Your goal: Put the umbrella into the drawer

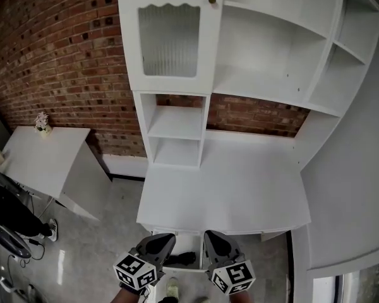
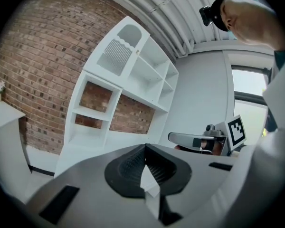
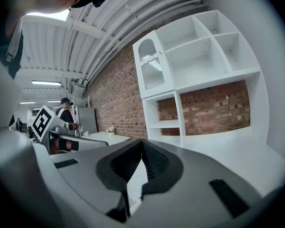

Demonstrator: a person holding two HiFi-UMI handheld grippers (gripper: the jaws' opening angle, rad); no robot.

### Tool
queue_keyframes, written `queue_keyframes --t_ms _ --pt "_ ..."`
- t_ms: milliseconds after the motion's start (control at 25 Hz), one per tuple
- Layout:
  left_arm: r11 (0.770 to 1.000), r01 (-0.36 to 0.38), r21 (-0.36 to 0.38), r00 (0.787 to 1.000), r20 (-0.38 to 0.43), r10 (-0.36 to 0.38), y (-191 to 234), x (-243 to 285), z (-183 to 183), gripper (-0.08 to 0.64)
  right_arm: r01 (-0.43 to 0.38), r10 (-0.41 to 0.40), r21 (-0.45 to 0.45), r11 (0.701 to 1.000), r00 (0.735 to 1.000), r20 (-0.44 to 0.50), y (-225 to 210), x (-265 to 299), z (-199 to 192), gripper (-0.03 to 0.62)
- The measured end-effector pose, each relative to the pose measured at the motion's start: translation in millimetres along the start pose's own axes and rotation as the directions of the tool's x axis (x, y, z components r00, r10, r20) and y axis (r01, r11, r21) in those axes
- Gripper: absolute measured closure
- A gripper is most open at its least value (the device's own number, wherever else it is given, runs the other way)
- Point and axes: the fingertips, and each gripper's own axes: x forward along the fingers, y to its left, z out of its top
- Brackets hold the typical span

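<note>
No umbrella shows clearly in any view. In the head view my left gripper (image 1: 159, 245) and right gripper (image 1: 215, 243) hang side by side just before the front edge of the white desk (image 1: 227, 188). Both are shut with nothing between the jaws. A small dark object (image 1: 186, 257) lies low between them inside a white frame that may be the drawer; I cannot tell what it is. The left gripper view shows the left gripper (image 2: 145, 147) with its tips together, and the right gripper (image 2: 194, 137) beside it. The right gripper view shows the right gripper (image 3: 141, 141) also shut.
A white shelf unit with a ribbed glass door (image 1: 169, 40) rises behind the desk against a brick wall (image 1: 57, 55). A small white table (image 1: 41, 160) with a flower pot (image 1: 43, 122) stands at the left. Dark equipment (image 1: 6, 216) sits at the far left. A person (image 3: 64, 110) stands far off.
</note>
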Motion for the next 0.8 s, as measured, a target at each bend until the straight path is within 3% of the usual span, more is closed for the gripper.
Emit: queue_keyframes --t_ms 400,800 --pt "0.992 -0.088 0.089 0.99 0.121 0.077 -23.0 -27.2 80.9 0.555 0.02 -0.014 -0.062 0.998 0.996 0.092 0.5 -17.8 73.8 0.589" --pt "0.98 -0.158 0.118 0.972 0.193 0.134 -43.6 -48.7 129.4 0.555 0.035 -0.012 -0.135 0.99 0.986 0.167 3.3 -45.2 133.1 0.589"
